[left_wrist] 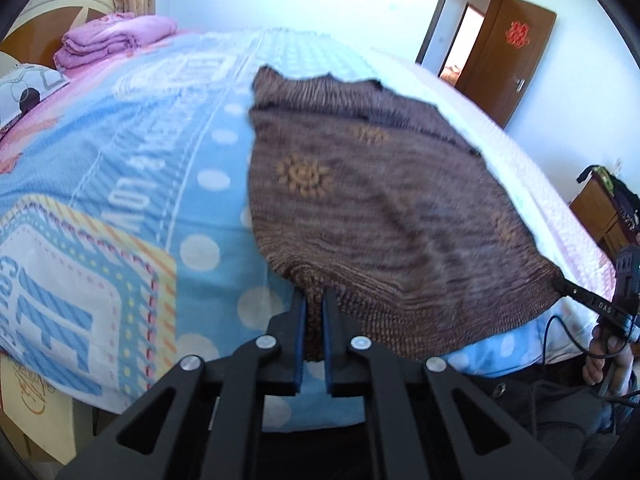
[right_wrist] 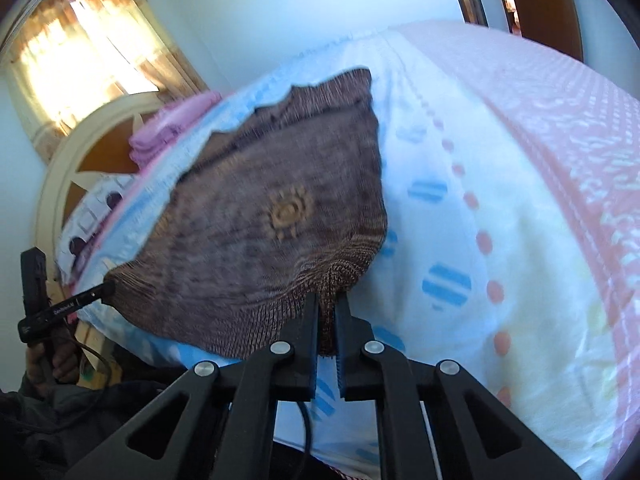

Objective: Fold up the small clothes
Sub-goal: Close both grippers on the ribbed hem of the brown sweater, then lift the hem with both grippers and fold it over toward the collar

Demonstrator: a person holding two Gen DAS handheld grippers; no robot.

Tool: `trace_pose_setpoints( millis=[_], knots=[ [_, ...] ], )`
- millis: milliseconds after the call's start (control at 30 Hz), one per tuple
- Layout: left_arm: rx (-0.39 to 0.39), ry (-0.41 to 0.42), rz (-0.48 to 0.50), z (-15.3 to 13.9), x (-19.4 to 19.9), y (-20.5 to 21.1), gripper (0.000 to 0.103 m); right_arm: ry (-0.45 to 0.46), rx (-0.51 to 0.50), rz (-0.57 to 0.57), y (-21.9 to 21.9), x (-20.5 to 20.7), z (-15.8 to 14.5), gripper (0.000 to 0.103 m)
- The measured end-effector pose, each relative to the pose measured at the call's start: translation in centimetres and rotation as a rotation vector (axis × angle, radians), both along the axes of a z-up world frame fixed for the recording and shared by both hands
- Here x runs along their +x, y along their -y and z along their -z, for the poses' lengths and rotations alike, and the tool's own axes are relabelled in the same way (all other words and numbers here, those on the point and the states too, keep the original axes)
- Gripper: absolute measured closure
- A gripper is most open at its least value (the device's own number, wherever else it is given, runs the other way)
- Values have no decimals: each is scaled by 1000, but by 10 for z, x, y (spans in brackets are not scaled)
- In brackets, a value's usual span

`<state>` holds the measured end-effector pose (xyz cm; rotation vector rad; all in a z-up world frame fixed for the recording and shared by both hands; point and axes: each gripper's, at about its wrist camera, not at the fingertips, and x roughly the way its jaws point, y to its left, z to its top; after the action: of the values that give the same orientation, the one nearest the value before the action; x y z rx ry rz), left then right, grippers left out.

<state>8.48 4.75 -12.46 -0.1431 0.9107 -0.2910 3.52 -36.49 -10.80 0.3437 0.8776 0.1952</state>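
A small brown knitted vest [left_wrist: 360, 208] with orange sun motifs lies spread on the bed, its ribbed hem toward me. My left gripper [left_wrist: 314, 300] is shut on the hem's left corner. My right gripper [right_wrist: 328, 304] is shut on the hem's right corner; the vest [right_wrist: 272, 216] stretches away from it. Each gripper shows in the other's view: the right gripper [left_wrist: 560, 282] at the far right, the left gripper [right_wrist: 108, 289] at the far left. The hem is pulled taut between them at the bed's near edge.
The bed cover [left_wrist: 120, 168] is blue with white dots, pale and pink to the right [right_wrist: 540, 200]. Folded pink bedding [left_wrist: 108, 40] and a pillow [left_wrist: 24, 88] lie by the headboard. A brown door [left_wrist: 508, 60] stands open behind; a wooden cabinet [left_wrist: 600, 208] is at right.
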Motion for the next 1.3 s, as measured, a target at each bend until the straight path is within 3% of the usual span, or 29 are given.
trace_pose_setpoints(
  millis=[233,833,1300],
  knots=[
    [-23,51,-19,-11,15,-6,96,23,112,47,13,18,-8,98],
    [-94,216,-45,-76,45,-18,96,280,74,31,12,45,-108,98],
    [-178,271,-107,-105,114,-25,96,343,87,35,14,122,-137,98]
  ],
)
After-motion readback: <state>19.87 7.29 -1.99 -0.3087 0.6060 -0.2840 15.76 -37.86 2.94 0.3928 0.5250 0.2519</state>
